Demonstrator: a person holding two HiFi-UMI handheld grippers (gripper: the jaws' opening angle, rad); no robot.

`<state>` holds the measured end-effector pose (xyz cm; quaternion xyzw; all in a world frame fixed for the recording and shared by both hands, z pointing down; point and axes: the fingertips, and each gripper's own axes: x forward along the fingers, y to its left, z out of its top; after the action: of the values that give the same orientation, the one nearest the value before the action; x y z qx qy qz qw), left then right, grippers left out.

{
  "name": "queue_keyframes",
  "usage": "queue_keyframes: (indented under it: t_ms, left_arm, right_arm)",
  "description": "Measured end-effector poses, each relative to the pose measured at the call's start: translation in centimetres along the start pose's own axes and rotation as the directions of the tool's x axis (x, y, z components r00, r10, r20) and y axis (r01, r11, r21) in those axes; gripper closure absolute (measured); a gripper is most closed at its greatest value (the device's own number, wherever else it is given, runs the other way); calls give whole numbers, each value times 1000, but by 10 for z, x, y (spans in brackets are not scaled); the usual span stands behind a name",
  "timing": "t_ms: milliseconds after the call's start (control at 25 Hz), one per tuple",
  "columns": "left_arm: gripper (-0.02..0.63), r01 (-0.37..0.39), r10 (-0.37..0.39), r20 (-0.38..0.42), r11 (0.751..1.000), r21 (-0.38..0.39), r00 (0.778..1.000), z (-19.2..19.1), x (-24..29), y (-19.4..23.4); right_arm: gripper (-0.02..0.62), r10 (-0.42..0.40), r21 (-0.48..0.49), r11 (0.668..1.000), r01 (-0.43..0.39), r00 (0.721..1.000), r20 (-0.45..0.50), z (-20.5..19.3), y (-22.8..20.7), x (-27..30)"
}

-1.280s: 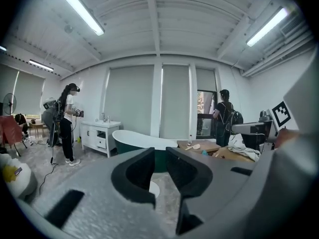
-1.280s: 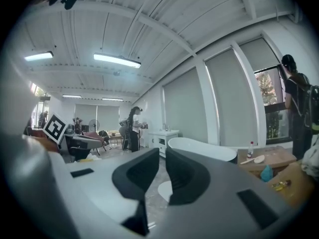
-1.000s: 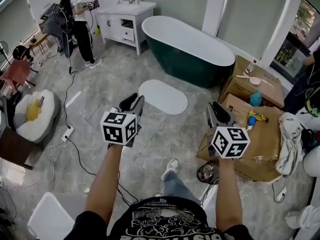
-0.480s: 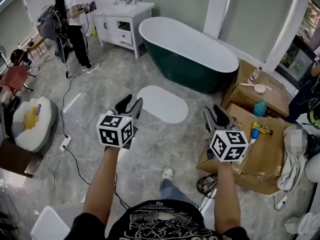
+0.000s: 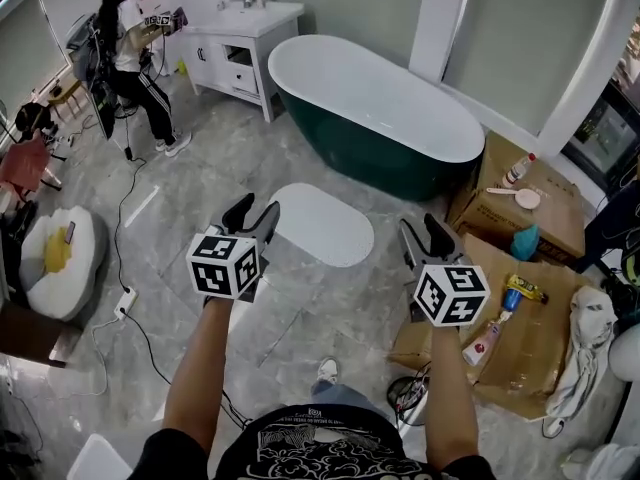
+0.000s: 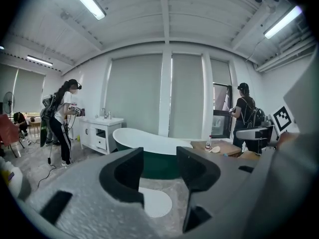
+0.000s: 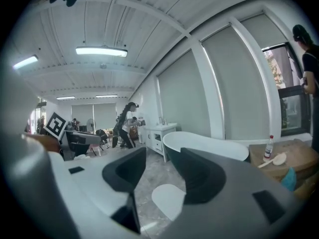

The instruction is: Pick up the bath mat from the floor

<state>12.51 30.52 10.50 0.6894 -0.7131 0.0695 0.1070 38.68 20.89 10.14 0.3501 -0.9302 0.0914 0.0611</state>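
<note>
The bath mat (image 5: 320,225) is a white oval lying flat on the grey marble floor in front of the bathtub. It also shows low in the left gripper view as the mat (image 6: 154,203) and in the right gripper view as the mat (image 7: 167,200). My left gripper (image 5: 250,213) hangs in the air just left of the mat, well above the floor. My right gripper (image 5: 425,236) is held to the mat's right at about the same height. Both pairs of jaws are opening, and nothing is between them. Neither the left gripper (image 6: 159,168) nor the right gripper (image 7: 163,171) touches anything.
A dark green bathtub (image 5: 375,108) stands behind the mat, with a white vanity (image 5: 245,33) at the back left. A person (image 5: 130,58) stands by the vanity. Flattened cardboard (image 5: 520,308) with bottles lies right. A cable (image 5: 130,268) and a cushion (image 5: 55,258) lie left.
I have stepped forward, so the mat and tub sit nearer and lower in the head view. Both grippers' jaws have spread wider apart.
</note>
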Motion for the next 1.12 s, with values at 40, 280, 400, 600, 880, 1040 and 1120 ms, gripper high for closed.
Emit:
queue_keyframes:
  t_ms: [40,280,400,600,880,1040,1120]
  left_arm:
    - [393,-1,1,-4,1000,3,1000,2,8,1]
    - [380,-16,16,-6,1000,23,1000,16,43,11]
    - [374,-21,21,-3,999,26,1000,20,59,16]
    - [364,2,-2,16,1000,-8,1000,21,91,25]
    - [364,54,-54,13,998,16,998,22,149,69]
    - [364,108,-108,5,994,28,994,35,199,106]
    - [364,144,-144,-9,989,42,990,45,227,130]
  right_arm:
    - [377,2,4,1000,-2,1000,1,2,-6,7]
    - [365,9,18,1000,-9,1000,8,10,-27,37]
    - [361,3,22,1000,-3,1000,8,12,-38,50]
    - [331,6,21,1000,-6,1000,6,8,-49,77]
    - [321,-40,12,999,40,999,7,9,-52,136]
    - [321,-103,35,994,103,995,6,18,-61,183]
    - [321,-153,54,987,152,988,1,22,-61,208]
